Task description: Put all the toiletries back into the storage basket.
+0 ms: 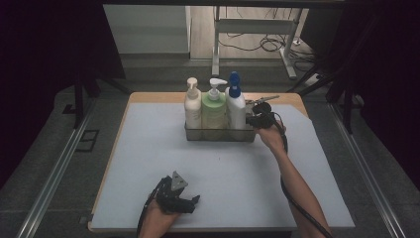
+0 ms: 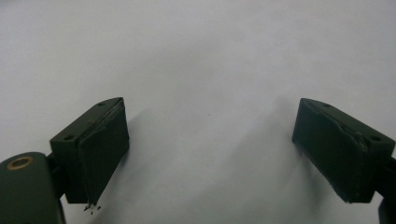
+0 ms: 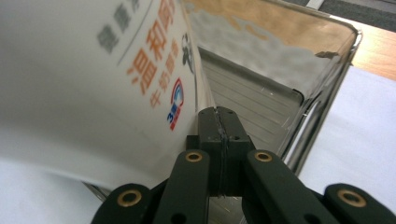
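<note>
The table (image 1: pixel 148 163) is covered with a pale grey sheet, and most of it is bare. At its far middle stands a clear tray (image 1: pixel 220 134), and three pump bottles stand upright in it, side by side: a cream bottle (image 1: pixel 192 106) at the left, a green bottle (image 1: pixel 214 110) in the middle, and a white bottle with a blue pump (image 1: pixel 236 106) at the right. In my judgement the loading of the tray is nearly finished, because no other bottle lies on the table.

The right gripper (image 1: pixel 259 119) is at the right end of the tray, just beside the white bottle. In the right gripper view its jaws are pressed fully together, with nothing between them, and their tips are low at the tray's metal wall (image 3: pixel 327 93), next to the printed side of the white bottle (image 3: pixel 93 93). It looks like a last push or correction of the bottle or the tray, but I cannot tell which.

The left gripper (image 1: pixel 190 203) rests near the front edge of the table, well apart from the tray. Its jaws are spread wide over the bare sheet (image 2: pixel 210 56) and they hold nothing.
</note>
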`<state>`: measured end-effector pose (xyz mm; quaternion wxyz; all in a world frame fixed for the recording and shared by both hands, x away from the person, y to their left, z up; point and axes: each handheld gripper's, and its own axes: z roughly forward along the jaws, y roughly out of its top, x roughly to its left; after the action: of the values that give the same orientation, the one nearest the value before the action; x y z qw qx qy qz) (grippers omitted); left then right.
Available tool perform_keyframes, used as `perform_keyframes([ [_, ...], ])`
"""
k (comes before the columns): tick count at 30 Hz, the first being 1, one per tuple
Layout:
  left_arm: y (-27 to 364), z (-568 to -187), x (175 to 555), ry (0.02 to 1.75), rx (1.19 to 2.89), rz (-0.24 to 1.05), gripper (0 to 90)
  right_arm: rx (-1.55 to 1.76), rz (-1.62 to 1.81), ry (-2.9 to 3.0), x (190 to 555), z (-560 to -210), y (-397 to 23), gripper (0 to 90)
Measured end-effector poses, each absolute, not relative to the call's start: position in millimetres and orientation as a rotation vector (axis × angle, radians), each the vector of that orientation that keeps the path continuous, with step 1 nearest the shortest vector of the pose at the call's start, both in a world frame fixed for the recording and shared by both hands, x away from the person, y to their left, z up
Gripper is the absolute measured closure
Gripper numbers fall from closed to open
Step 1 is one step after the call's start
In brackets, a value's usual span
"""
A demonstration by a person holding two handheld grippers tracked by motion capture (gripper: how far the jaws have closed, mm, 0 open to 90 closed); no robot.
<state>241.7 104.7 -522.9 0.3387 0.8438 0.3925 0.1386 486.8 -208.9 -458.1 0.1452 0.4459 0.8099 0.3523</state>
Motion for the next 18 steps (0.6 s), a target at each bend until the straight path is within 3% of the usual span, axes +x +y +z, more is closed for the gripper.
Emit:
perform_keyframes([
  [18,105,-523,242,1.023,2.197,0.361,10.6,1.245,1.019,2.375,481,-462,-195,89.7],
])
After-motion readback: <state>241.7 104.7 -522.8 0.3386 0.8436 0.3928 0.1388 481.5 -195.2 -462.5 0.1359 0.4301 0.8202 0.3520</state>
